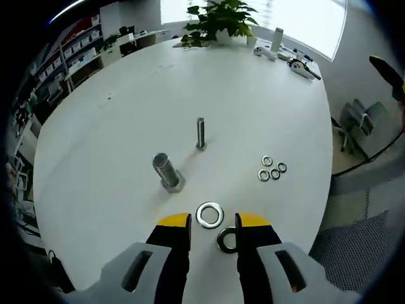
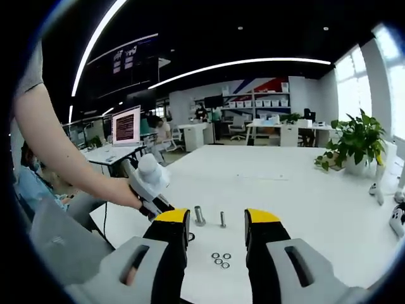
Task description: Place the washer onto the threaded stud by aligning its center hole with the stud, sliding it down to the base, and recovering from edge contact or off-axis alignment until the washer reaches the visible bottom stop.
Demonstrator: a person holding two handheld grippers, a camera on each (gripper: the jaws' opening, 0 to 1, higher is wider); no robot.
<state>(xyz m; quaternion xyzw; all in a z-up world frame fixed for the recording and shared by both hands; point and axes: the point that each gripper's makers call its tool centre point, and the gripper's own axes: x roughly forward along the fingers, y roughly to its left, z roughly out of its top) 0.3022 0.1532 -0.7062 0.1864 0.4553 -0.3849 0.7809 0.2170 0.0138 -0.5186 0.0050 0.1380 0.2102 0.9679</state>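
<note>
A thin threaded stud (image 1: 200, 133) stands upright mid-table, also seen as the stud (image 2: 223, 219) between my right jaws. A large washer (image 1: 209, 215) lies flat on the white table (image 1: 126, 114), just ahead of my open left gripper (image 1: 213, 223) and in the gap between its yellow tips. A second large washer (image 1: 226, 240) lies partly hidden by the right-hand jaw. My right gripper (image 2: 217, 218) hovers open above the table (image 2: 297, 183) with nothing in it. A person's hand holds the left gripper's white body (image 2: 150, 174).
A thick bolt (image 1: 168, 172) stands head-down left of the stud; the same bolt (image 2: 199, 215) shows from the other side. Several small washers (image 1: 272, 169) lie to the right. A potted plant (image 1: 221, 19) and white devices (image 1: 297, 63) sit at the far edge.
</note>
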